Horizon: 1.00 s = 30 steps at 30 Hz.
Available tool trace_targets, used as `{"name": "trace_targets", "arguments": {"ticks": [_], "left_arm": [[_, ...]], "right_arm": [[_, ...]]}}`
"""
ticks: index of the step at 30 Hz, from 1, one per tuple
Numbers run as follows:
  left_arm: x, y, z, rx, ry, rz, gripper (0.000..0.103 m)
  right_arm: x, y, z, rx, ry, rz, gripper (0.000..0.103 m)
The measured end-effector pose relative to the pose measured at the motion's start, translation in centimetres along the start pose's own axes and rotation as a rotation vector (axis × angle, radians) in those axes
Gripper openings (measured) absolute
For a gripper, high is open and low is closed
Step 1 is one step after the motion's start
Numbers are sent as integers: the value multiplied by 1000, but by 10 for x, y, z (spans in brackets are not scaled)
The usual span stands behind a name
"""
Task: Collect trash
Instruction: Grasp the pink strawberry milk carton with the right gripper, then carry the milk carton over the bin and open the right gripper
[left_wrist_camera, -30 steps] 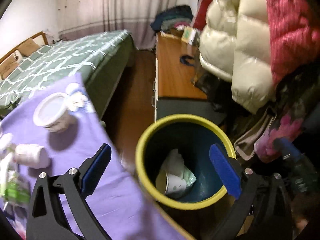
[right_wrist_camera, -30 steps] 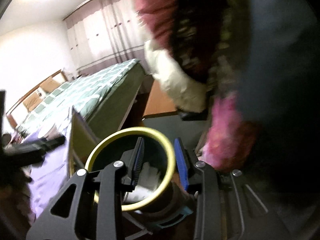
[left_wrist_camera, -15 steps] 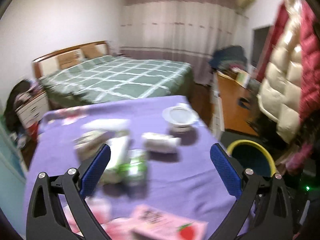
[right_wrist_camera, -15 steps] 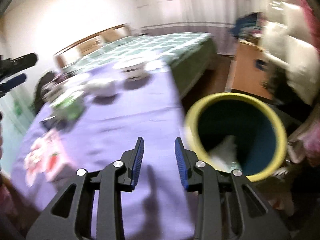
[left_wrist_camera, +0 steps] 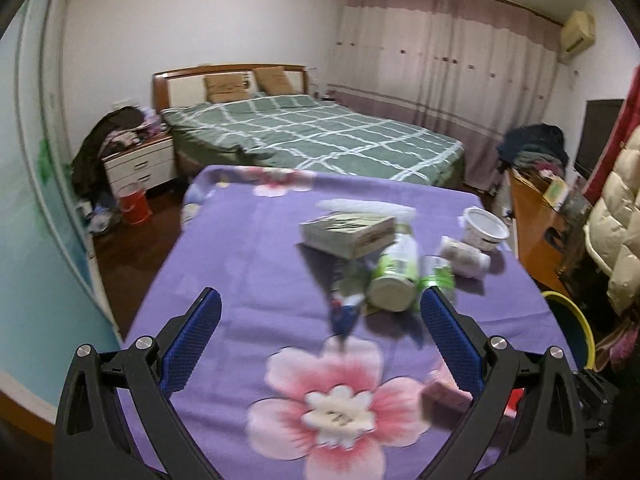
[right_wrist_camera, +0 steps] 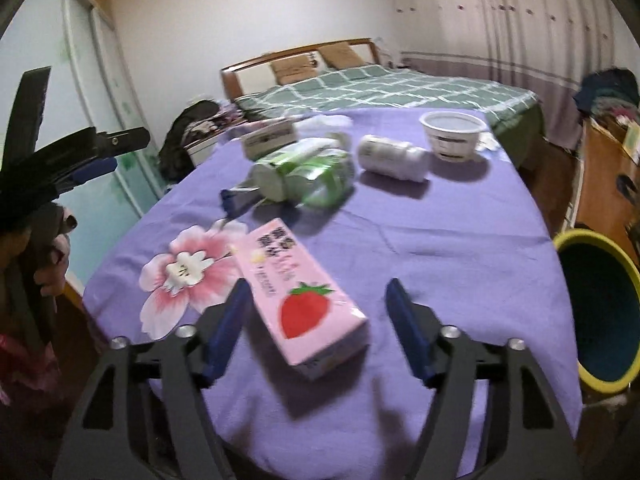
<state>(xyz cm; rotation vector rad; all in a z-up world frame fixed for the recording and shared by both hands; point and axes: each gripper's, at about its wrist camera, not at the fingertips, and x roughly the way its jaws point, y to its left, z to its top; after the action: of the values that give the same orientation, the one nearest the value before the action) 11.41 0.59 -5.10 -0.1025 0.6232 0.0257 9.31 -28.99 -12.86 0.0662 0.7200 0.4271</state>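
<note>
Trash lies on a table with a purple flowered cloth (left_wrist_camera: 256, 264) (right_wrist_camera: 460, 256). A pink strawberry milk carton (right_wrist_camera: 300, 296) lies between the open fingers of my right gripper (right_wrist_camera: 318, 304), which is empty. Behind it lie green-and-white bottles (right_wrist_camera: 308, 176) (left_wrist_camera: 394, 276), a white bottle (right_wrist_camera: 392, 158) (left_wrist_camera: 464, 257), a white cup (right_wrist_camera: 454, 136) (left_wrist_camera: 484, 234) and a small box (right_wrist_camera: 270, 138) (left_wrist_camera: 348, 234). My left gripper (left_wrist_camera: 320, 330) is open and empty above the cloth. The yellow-rimmed blue bin (right_wrist_camera: 596, 312) (left_wrist_camera: 572, 328) stands right of the table.
A green checked bed (left_wrist_camera: 316, 136) is behind the table. A nightstand (left_wrist_camera: 140, 164) with clothes and a red bucket (left_wrist_camera: 134, 204) stand on the left. A wooden desk (left_wrist_camera: 536, 216) and hanging coats (left_wrist_camera: 620, 216) are on the right.
Both grippers swung away from the bin to face the table. The right gripper's fingers opened wider and now straddle the pink carton.
</note>
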Motion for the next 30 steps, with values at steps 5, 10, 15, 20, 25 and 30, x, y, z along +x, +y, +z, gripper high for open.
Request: {"name": "trace_targets", "arguments": {"ticks": [5,10,15,20,25,30], "left_arm": [[-8,12,-5,-25,-6,23,98],[-11,12,-7,-24,-9,9,98],[-9,10,-7,-26,0,0,98],[-5,11,-9,-31,9,3,98],[-1,8,-10,-26,21,-4,98],[2,2,-12,-15,29,-14,98]], "right_arm": [[7,7,0,-58,11,-18,77],[29,5,-2,-68,71,-13,77],[44,9,-6,-84,108,-12,73],[48,8,-9,-64,112,3,56],[39,0,-7,-11,77,11,51],[24,-12,-5,29,32,-15,51]]}}
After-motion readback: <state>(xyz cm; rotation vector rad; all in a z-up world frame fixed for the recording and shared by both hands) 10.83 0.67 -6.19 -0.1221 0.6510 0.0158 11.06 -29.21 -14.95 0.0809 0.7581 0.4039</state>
